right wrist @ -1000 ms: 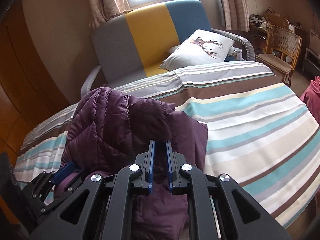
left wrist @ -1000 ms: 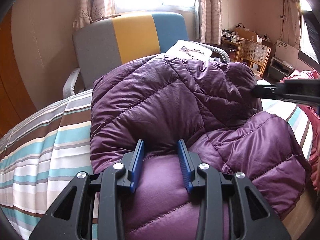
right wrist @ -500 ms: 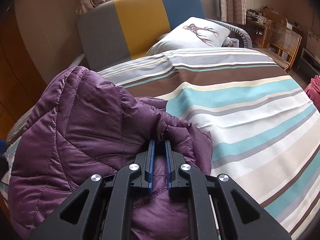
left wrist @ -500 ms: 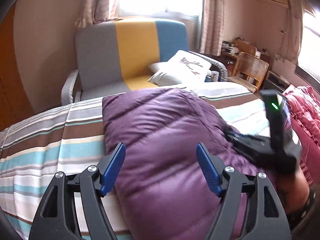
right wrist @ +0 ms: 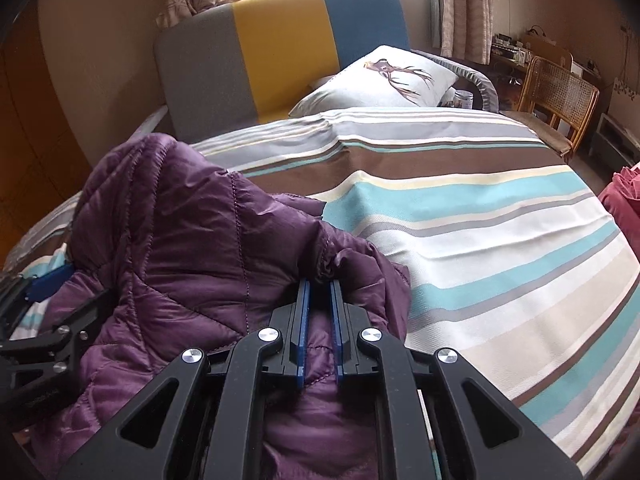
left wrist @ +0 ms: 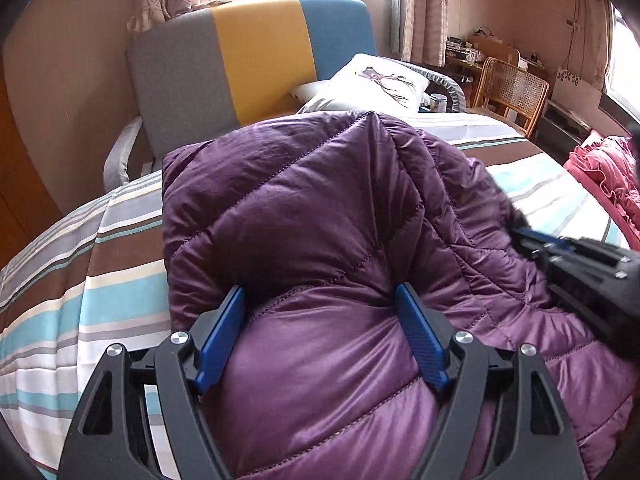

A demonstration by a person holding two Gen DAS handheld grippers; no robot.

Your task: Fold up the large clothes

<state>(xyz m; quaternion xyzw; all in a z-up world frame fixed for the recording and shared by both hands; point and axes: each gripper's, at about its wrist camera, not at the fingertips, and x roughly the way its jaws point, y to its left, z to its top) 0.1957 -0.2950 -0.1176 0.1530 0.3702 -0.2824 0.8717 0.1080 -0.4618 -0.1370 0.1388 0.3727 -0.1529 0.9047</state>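
A purple quilted puffer jacket (left wrist: 320, 220) lies bunched on the striped bed (left wrist: 80, 280). My left gripper (left wrist: 320, 292) is open, its blue pads wide apart around a thick fold of the jacket. My right gripper (right wrist: 319, 286) is shut on a fold of the jacket's right edge (right wrist: 352, 264). The jacket fills the left of the right wrist view (right wrist: 180, 240). The right gripper shows at the right in the left wrist view (left wrist: 580, 256); the left gripper shows at the left edge of the right wrist view (right wrist: 44, 288).
The striped bedcover (right wrist: 500, 220) stretches right of the jacket. A grey, yellow and blue chair back (left wrist: 256, 60) and a deer pillow (right wrist: 384, 76) stand behind. A rattan chair (left wrist: 512, 88) is far right. A red garment (left wrist: 604, 176) lies at the right edge.
My left gripper has come down and forward onto the jacket, its pads now around a fold and somewhat closer together. The right gripper stays shut on the jacket edge and has drawn back slightly.
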